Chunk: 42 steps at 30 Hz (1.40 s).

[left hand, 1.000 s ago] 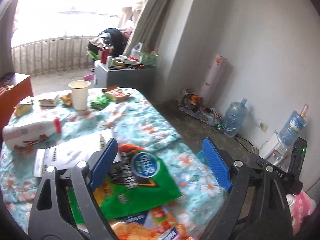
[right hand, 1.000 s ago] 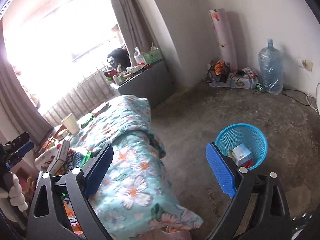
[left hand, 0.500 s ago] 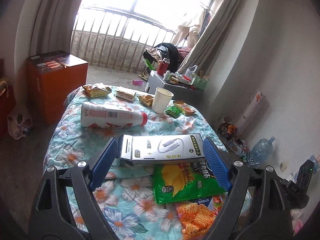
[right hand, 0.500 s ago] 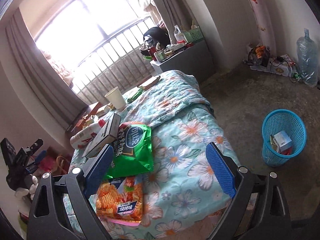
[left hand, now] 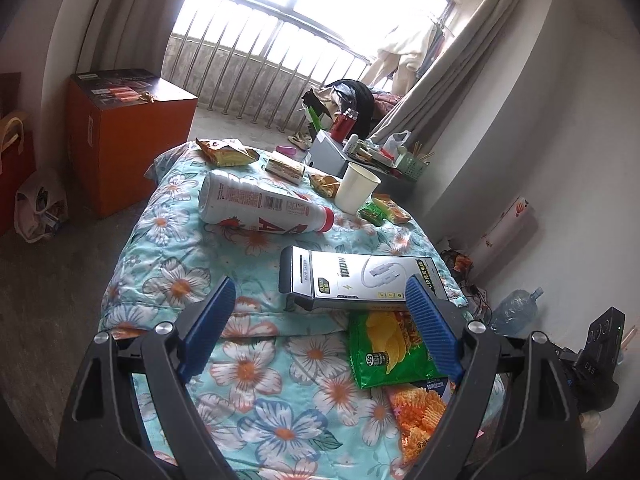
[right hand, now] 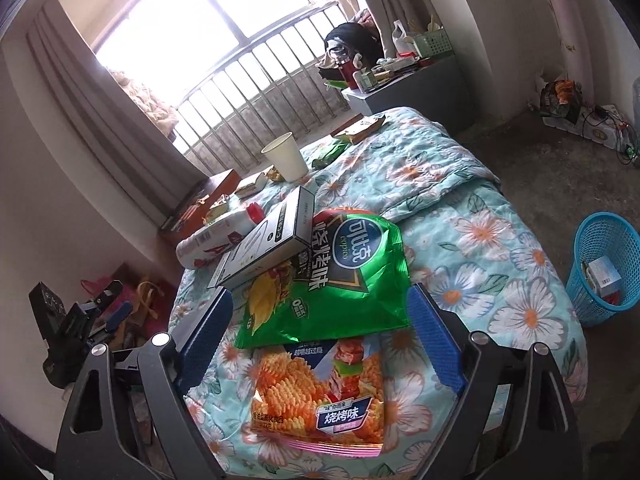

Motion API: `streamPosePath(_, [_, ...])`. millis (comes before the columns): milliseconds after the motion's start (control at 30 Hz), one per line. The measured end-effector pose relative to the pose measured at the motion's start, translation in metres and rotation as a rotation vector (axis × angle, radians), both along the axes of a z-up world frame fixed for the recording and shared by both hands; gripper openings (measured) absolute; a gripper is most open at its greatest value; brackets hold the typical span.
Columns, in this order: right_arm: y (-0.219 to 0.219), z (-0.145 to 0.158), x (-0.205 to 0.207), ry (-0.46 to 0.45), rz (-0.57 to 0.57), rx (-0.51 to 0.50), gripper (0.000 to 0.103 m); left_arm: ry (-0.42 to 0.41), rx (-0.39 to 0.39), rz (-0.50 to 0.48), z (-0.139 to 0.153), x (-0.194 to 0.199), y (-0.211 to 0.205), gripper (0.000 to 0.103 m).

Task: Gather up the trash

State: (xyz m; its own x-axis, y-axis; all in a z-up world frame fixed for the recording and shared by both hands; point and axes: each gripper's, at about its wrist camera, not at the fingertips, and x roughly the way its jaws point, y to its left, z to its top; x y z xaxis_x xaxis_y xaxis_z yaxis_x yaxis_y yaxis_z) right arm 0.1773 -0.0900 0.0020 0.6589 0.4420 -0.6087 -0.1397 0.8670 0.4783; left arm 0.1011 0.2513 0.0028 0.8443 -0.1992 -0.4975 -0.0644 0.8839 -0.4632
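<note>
Left wrist view: my left gripper [left hand: 316, 316] hangs with its jaws spread wide and empty above the floral quilt [left hand: 168, 280], where a white cable box [left hand: 360, 280] rests partly on a green chip bag [left hand: 388, 352]. My right gripper [right hand: 320, 320] is easing its jaws inward, clamping nothing, with the green bag [right hand: 340, 280] and an orange snack bag [right hand: 316, 392] lying below between them. The blue bin [right hand: 604, 268] stands on the floor beside the bed.
</note>
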Motion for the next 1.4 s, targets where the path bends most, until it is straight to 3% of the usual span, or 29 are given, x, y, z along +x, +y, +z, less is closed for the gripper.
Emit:
streamPosePath(167, [0.022, 0.003, 0.013, 0.009, 0.037, -0.028, 0.084, 0.028, -0.038, -0.043, -0.015, 0.002, 0.004, 0.082])
streamPosePath(300, [0.034, 0.011, 0.038, 0.006, 0.068, -0.035, 0.084, 0.039, -0.115, -0.111, -0.027, 0.008, 0.0, 0.082])
streamPosePath(533, [0.052, 0.018, 0.13, 0.053, 0.109, -0.055, 0.084, 0.052, -0.229, -0.216, -0.044, 0.03, -0.014, 0.082])
streamPosePath(733, [0.066, -0.026, 0.219, 0.269, 0.137, -0.057, 0.083, 0.134, -0.338, -0.244, -0.069, 0.062, -0.021, 0.08])
streamPosePath(833, [0.071, -0.053, 0.24, 0.4, 0.205, 0.025, 0.079, 0.154, -0.344, -0.249, -0.078, 0.072, -0.027, 0.078])
streamPosePath(967, [0.079, -0.06, 0.236, 0.43, 0.253, 0.009, 0.066, 0.173, -0.358, -0.242, -0.084, 0.085, -0.034, 0.075])
streamPosePath(1033, [0.079, -0.056, 0.23, 0.425, 0.272, 0.027, 0.048, 0.19, -0.363, -0.23, -0.087, 0.092, -0.036, 0.073])
streamPosePath(1100, [0.08, -0.049, 0.221, 0.41, 0.288, 0.034, 0.041, 0.205, -0.372, -0.227, -0.09, 0.097, -0.039, 0.07])
streamPosePath(1400, [0.077, -0.021, 0.144, 0.382, 0.366, 0.125, 0.033, 0.212, -0.375, -0.234, -0.086, 0.067, -0.029, 0.07])
